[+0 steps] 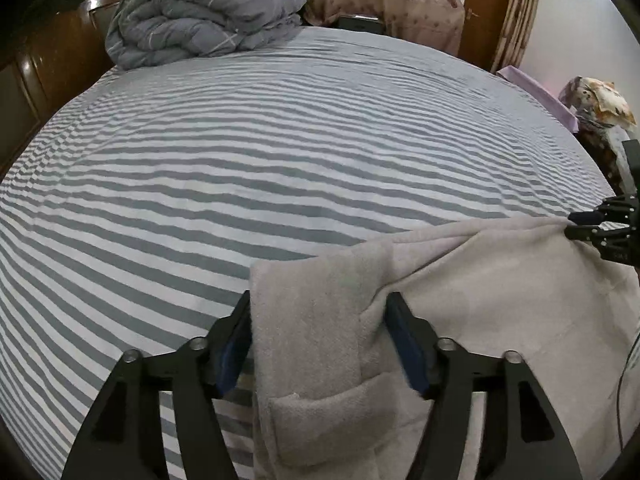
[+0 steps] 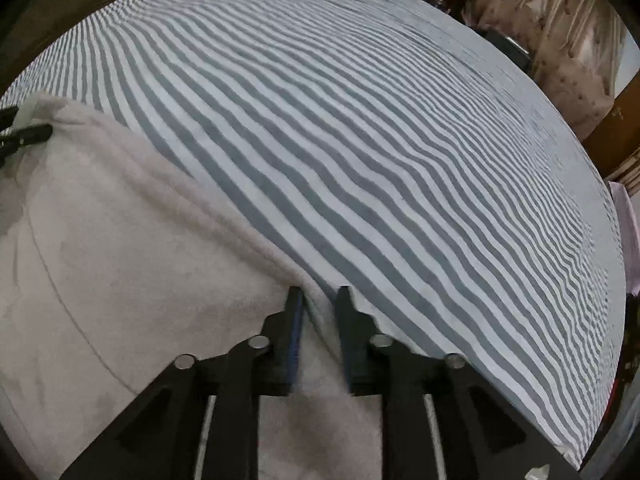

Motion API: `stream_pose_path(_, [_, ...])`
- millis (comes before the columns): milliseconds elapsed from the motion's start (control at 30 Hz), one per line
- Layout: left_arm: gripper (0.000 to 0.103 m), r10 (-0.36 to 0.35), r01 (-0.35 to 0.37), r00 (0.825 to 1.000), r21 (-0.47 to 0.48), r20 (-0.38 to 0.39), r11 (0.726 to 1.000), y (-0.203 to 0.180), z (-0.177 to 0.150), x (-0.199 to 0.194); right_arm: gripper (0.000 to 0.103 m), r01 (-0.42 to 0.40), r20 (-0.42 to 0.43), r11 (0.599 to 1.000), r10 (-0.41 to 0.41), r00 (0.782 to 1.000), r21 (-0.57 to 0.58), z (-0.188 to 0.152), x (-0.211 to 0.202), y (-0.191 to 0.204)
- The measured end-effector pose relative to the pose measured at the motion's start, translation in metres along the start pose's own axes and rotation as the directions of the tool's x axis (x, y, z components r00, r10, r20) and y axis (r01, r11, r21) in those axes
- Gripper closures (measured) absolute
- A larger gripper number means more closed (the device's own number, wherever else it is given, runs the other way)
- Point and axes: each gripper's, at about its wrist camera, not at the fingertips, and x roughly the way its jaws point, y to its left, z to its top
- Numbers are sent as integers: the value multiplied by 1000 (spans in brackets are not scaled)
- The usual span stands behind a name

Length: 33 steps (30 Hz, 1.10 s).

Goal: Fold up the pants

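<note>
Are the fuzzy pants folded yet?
Not yet. The pants lie on the striped bed. The right gripper pinches their edge; the left gripper has wide jaws around fabric. The folding itself looks mostly left.

No text, label, brand, number or sign can be read in either wrist view. The striped bed sheet [image 1: 240,168], the pale fleece pants [image 1: 500,300] and the folded grey quilt [image 1: 208,12] carry only stripes and plain weave. The black gripper parts show no legible marking.
</note>
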Motion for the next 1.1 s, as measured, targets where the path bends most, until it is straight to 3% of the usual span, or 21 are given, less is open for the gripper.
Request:
stream_pose_path(33, [31,-18,18,1000,-13,-5,1000,4,0,1,64,-26,1,1000,26,1000,17,0,-4,-6])
stream_pose_path(100, [29,-59,58,998,-37,-14,998,11,1,1,56,-97,1,994,97,995,45,-3,-10,-16])
stream_pose_path(200, [29,-116,115,993,-68,-21,991,21,4,-1,56,-129,-16,991,130,991,27,-13,-17,-29])
stream_pose_path(400, [26,-161,159,986,-49,-43,986,25,10,6,63,-170,-65,984,173,983,51,-29,-16,-54])
stream_pose_path(667, [17,-150,153,984,21,-95,988,13,16,23,62,-208,-98,977,211,972,45,-21,10,-64])
stream_pose_path(700, [17,-135,140,986,40,-93,989,10,16,24,63,-208,-86,977,210,974,36,-20,10,-61])
stream_pose_path(733, [18,-118,123,989,62,-88,990,8,15,23,71,-216,-80,976,218,973,36,-18,10,-61])
stream_pose_path(800, [26,-75,83,994,115,-77,990,0,14,21,89,-235,-80,972,236,969,24,-15,9,-54])
stream_pose_path(833, [31,-66,74,996,142,-60,987,-4,12,17,92,-215,-77,977,215,974,2,-15,7,-50])
stream_pose_path(867, [41,-66,73,996,152,-55,986,-5,12,15,94,-190,-73,982,187,980,-26,-16,2,-43])
stream_pose_path(1000, [58,-24,26,1000,156,-13,987,-10,14,-6,97,-124,-17,992,124,992,-33,-21,-33,-33])
stream_pose_path(1100, [63,-40,36,999,149,24,988,-9,15,-36,97,-92,35,995,93,995,-32,-28,-78,-24])
